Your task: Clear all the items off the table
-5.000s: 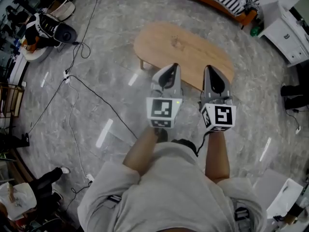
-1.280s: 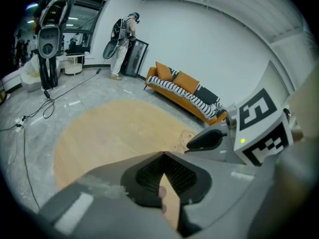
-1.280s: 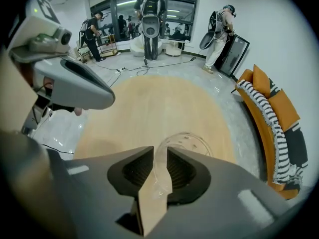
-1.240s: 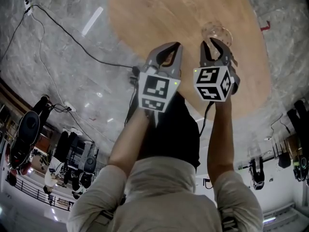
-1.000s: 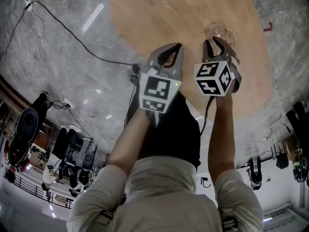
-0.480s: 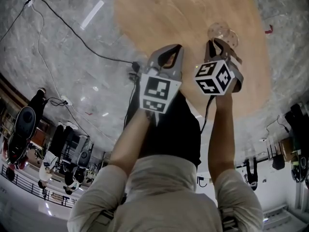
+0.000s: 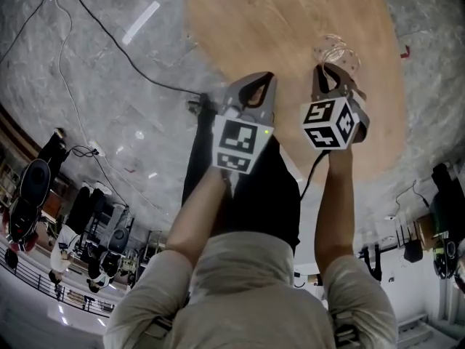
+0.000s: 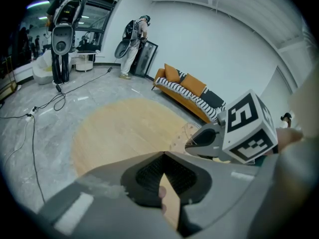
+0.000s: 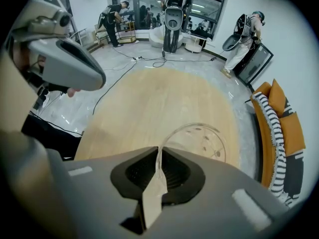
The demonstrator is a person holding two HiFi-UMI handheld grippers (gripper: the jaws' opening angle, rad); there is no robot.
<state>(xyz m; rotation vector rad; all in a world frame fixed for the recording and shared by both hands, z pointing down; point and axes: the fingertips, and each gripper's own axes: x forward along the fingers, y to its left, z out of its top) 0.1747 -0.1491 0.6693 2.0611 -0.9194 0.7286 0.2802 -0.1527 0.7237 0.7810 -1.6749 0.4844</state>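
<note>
A clear drinking glass (image 9: 198, 139) stands on the oval wooden table (image 9: 159, 93). My right gripper (image 9: 159, 152) is shut on the near rim of the glass, and the rim's edge runs down between the two pads. In the head view the glass (image 7: 336, 48) shows just beyond the right gripper (image 7: 330, 73). My left gripper (image 7: 256, 82) hangs beside it over the table's near edge. It is shut (image 8: 163, 156) with nothing between the jaws. From the left gripper view, the right gripper (image 8: 199, 139) and the faint glass (image 8: 183, 133) lie to the right.
Cables (image 7: 94, 35) trail over the grey marble floor left of the table (image 7: 276, 20). An orange sofa (image 8: 192, 91) with a striped throw lines the far wall. A person (image 8: 134, 39) and standing equipment (image 9: 174, 14) are well beyond the table.
Since five seconds ago I have come right up to the table. Over the last second the right gripper has stayed at the glass's rim and both grippers drifted slightly right.
</note>
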